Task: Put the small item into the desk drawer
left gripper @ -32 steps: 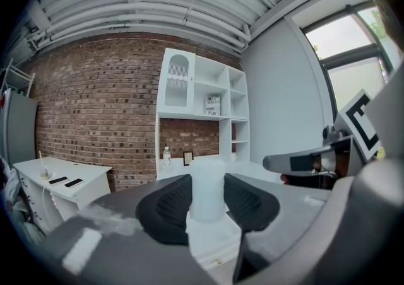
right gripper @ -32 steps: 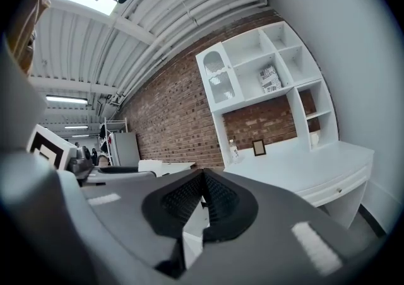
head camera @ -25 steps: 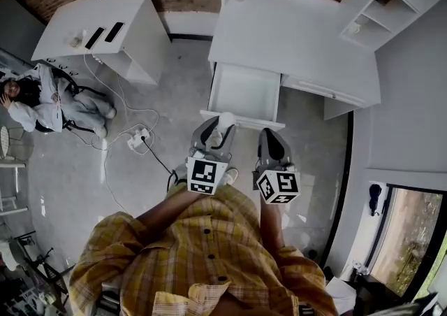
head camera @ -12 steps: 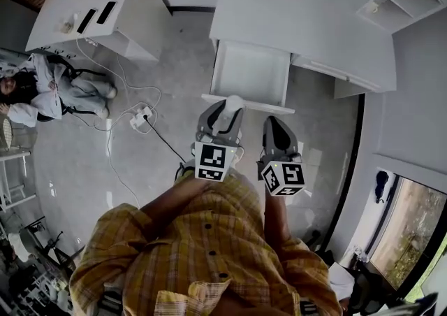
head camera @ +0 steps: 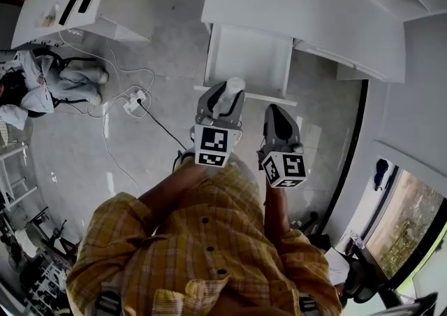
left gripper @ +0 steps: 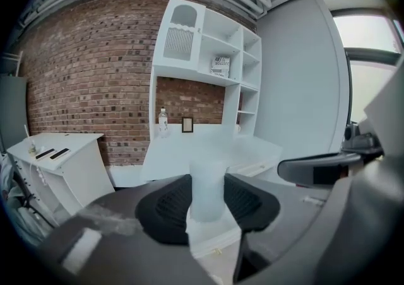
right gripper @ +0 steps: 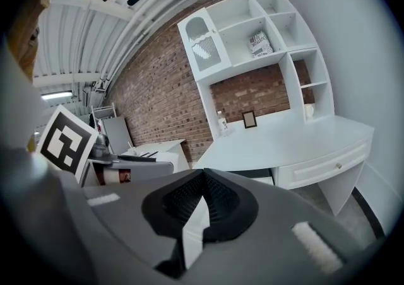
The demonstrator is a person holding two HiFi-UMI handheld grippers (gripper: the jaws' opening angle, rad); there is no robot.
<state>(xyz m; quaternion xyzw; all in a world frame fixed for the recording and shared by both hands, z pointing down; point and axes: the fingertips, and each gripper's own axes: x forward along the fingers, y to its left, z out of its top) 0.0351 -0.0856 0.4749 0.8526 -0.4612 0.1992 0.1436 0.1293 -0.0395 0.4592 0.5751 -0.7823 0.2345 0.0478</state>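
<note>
Right now I judge the job a bit past halfway: the pick-up is done and the drop is what's left. My left gripper [head camera: 227, 96] has the small item [left gripper: 207, 190], a pale, frosted upright piece, pinched between its two dark pads, one pad pressing on each side. From the head view the item sits just short of the drawer's front edge, not yet over the cavity. The desk drawer [head camera: 253, 61] is already pulled out from under the white desk [head camera: 300, 0], and what I can see of its inside looks bare, so no opening step remains. My right gripper [right gripper: 202, 198] has its jaws pressed together on nothing and hangs just beside the left one. What I reckon remains is to carry the item forward over the drawer, lower it, let go, and possibly push the drawer shut.
</note>
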